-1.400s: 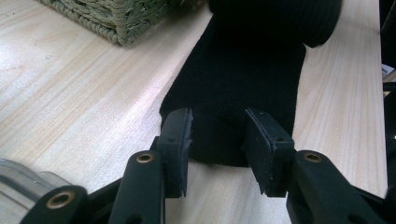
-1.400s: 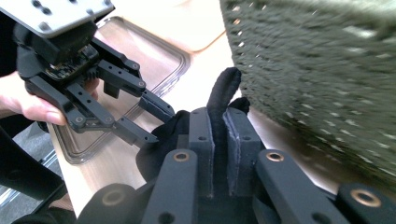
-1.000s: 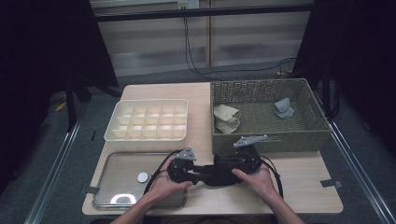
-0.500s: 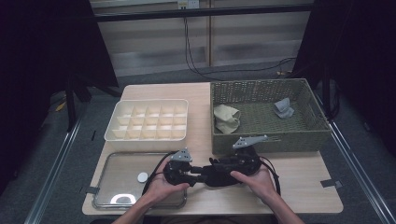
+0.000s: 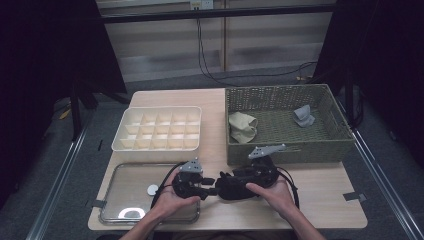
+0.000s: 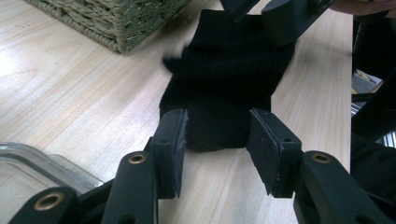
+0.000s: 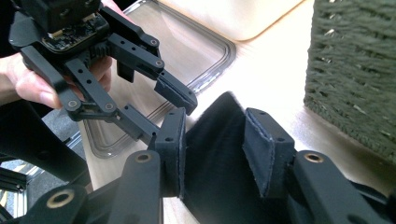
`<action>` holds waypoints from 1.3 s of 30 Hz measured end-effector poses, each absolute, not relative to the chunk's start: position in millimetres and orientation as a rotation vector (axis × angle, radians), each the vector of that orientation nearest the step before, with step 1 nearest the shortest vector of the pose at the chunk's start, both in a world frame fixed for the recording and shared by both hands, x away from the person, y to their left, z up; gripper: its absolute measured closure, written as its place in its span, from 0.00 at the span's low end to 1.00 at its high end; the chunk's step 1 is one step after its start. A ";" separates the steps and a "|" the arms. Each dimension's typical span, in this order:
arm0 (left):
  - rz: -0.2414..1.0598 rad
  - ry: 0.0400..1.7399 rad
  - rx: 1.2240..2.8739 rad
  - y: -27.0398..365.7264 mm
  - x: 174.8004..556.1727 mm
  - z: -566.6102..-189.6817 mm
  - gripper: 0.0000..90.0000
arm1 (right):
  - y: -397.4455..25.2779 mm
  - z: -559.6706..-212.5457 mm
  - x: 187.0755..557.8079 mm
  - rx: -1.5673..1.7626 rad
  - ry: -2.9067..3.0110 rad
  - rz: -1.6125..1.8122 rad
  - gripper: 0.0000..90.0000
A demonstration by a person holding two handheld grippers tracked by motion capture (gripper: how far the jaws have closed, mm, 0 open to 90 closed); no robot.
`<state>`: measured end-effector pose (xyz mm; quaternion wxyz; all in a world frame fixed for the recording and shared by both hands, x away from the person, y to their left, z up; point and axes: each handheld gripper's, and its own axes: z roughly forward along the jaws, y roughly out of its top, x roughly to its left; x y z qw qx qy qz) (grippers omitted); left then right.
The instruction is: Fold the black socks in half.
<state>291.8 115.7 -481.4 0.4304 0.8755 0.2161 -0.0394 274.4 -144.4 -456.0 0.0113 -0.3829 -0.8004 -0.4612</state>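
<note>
The black sock [image 5: 231, 185] lay flat on the wooden table [image 5: 320, 197], in front of the woven basket [image 5: 287, 150], stretched between your two hands. Its long way ran from 9 to 3 o'clock in the high view. Your left gripper [image 6: 216, 140] had its jaws wide apart around the near end of the sock, not yet pinching (the cloth sat right between the pads). Your right gripper [image 7: 212, 149] also stood with jaws apart, cloth between them, so I judged neither held tight.
</note>
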 end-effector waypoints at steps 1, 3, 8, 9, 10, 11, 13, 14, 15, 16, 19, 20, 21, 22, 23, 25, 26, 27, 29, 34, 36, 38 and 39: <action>-0.099 0.537 2.183 116.0 291.6 -481.0 0.62 | -144.4 -455.5 274.4 -1.195 -2.504 -1.438 0.68; -0.100 0.538 2.184 116.4 291.0 -480.1 0.62 | -144.2 -457.4 275.5 -1.203 -2.501 -1.426 0.68; -0.125 0.503 2.187 114.3 284.5 -478.6 0.68 | -136.0 -470.5 278.6 -1.192 -2.523 -1.360 0.69; -0.124 0.493 2.198 113.3 283.2 -478.7 0.68 | -131.5 -475.5 280.1 -1.191 -2.532 -1.332 0.68; -0.129 0.485 2.199 112.0 282.2 -479.4 0.68 | -131.5 -475.5 280.1 -1.191 -2.532 -1.332 0.68; -0.130 0.485 2.199 109.9 281.1 -480.5 0.68 | -127.7 -481.2 282.6 -1.182 -2.547 -1.299 0.67; -0.130 0.481 2.208 109.5 281.4 -480.6 0.67 | -125.9 -484.4 283.9 -1.178 -2.560 -1.280 0.65; -0.133 0.481 2.209 109.0 281.6 -481.0 0.66 | -124.1 -487.7 284.7 -1.181 -2.569 -1.269 0.64; -0.134 0.483 2.210 108.6 281.8 -481.3 0.65 | -122.0 -490.3 284.7 -1.175 -2.605 -1.251 0.63; -0.133 0.478 2.212 108.3 282.0 -481.6 0.64 | -120.3 -492.1 284.3 -1.149 -2.638 -1.244 0.64; -0.138 0.465 2.207 104.7 281.5 -484.0 0.62 | -116.3 -492.5 281.9 -1.155 -2.685 -1.231 0.74; -0.143 0.467 2.222 103.9 281.2 -484.1 0.62 | -116.0 -493.0 281.9 -1.155 -2.684 -1.234 0.79; -0.140 0.463 2.224 102.3 281.6 -486.2 0.62 | -116.8 -493.0 282.9 -1.166 -2.670 -1.232 0.84; -0.137 0.466 2.243 102.2 281.9 -486.0 0.63 | -118.8 -493.0 284.8 -1.176 -2.640 -1.241 0.88; -0.135 0.472 2.250 101.8 282.0 -486.7 0.63 | -119.9 -492.7 285.5 -1.187 -2.623 -1.246 0.89; -0.124 0.473 2.247 101.9 283.0 -487.5 0.64 | -123.4 -490.7 286.9 -1.211 -2.582 -1.273 0.91; -0.126 0.480 2.243 102.4 283.3 -487.3 0.64 | -124.9 -488.7 287.3 -1.219 -2.563 -1.282 0.91; -0.127 0.478 2.239 102.5 284.1 -487.2 0.64 | -126.1 -486.4 287.1 -1.225 -2.543 -1.300 0.91; -0.127 0.478 2.241 103.0 284.3 -486.7 0.63 | -127.6 -479.1 286.5 -1.210 -2.501 -1.341 0.91; -0.125 0.470 2.242 102.3 284.9 -486.6 0.62 | -123.5 -469.3 287.9 -1.204 -2.464 -1.388 0.91; -0.129 0.471 2.242 101.9 285.1 -487.2 0.62 | -121.1 -469.1 290.9 -1.198 -2.452 -1.399 0.91; -0.132 0.481 2.226 100.9 284.6 -488.5 0.62 | -117.6 -472.8 295.1 -1.199 -2.417 -1.402 0.90; -0.128 0.473 2.232 100.9 285.2 -488.7 0.62 | -115.9 -475.7 296.8 -1.205 -2.406 -1.396 0.90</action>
